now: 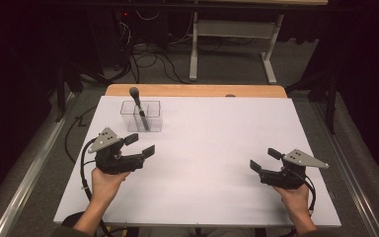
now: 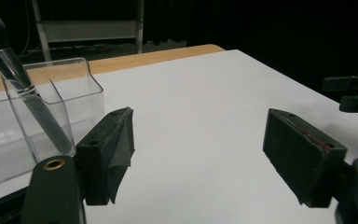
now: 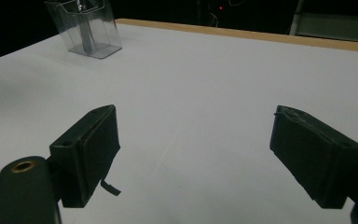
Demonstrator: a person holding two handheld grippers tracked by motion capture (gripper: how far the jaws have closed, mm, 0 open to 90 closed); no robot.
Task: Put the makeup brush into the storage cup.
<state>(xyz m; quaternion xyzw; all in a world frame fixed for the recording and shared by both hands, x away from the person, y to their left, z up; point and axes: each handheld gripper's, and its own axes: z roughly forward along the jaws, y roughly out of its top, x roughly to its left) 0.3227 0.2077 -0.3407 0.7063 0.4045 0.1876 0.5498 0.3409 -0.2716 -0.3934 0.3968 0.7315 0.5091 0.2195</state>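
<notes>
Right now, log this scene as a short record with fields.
surface: white table
holder: clear box, far left part of the table
contents: brush leaning in the box, bristles up
left gripper: open, holding nothing, near the box
right gripper: open, holding nothing, over bare table at the right
contact: neither gripper touches box or brush

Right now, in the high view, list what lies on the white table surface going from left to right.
Left gripper, jaws apart → clear container with the brush standing tilted in it, a little farther back → bare stretch of white table → right gripper, jaws apart.
</notes>
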